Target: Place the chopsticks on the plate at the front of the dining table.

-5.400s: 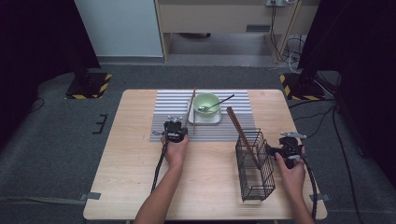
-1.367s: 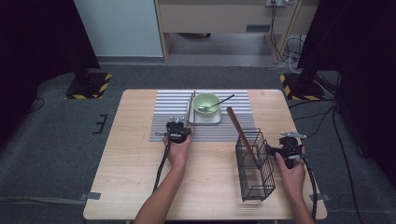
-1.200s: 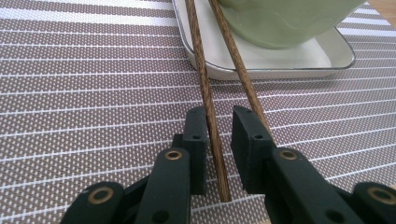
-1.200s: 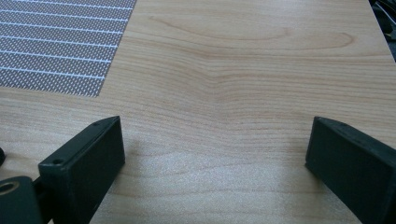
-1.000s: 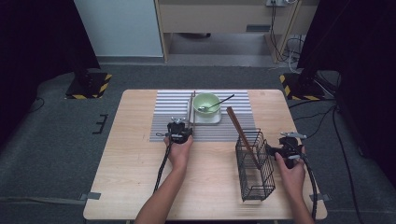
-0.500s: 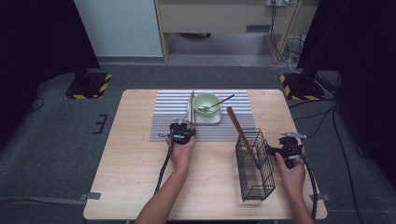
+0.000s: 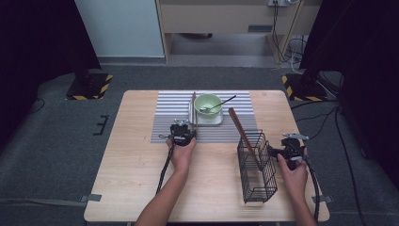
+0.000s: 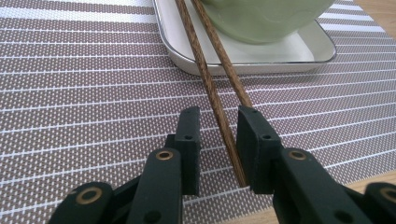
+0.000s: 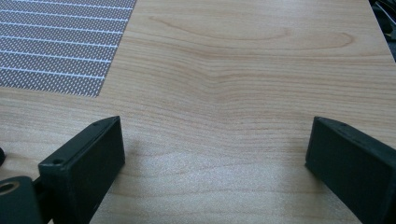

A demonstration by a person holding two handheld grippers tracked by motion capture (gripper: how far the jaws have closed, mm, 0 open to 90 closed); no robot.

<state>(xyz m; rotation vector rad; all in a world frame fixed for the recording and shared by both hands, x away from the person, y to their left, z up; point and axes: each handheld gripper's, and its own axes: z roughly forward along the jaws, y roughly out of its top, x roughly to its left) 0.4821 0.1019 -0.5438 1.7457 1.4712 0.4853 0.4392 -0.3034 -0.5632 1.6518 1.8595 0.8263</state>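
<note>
On the striped mat (image 8: 70, 93), the chopsticks (image 8: 212, 79) lie as a pair with their near ends between the jaws of the left gripper (image 8: 218, 128), which has crept forward and to the right from its place 5.4 s ago, when it sat farther left on the mat's near edge. Its jaws stand narrowly parted around the near ends: one stick runs down the gap, the other ends at the right-hand jaw; whether they press the wood I cannot tell. The sticks' long axis runs away from the person, their far ends rising over the rim of the white tray (image 8: 261, 63) and passing along the left side of the green bowl (image 8: 266, 18), where a spoon (image 7: 217, 104) rests. To the right, a black wire basket (image 7: 257, 167) stands on the table (image 7: 127, 155) with another brown stick (image 7: 243, 134) leaning in it. Beside the basket the right gripper (image 9: 215, 163) is unmoved, jaws wide apart over bare wood, holding nothing.
</note>
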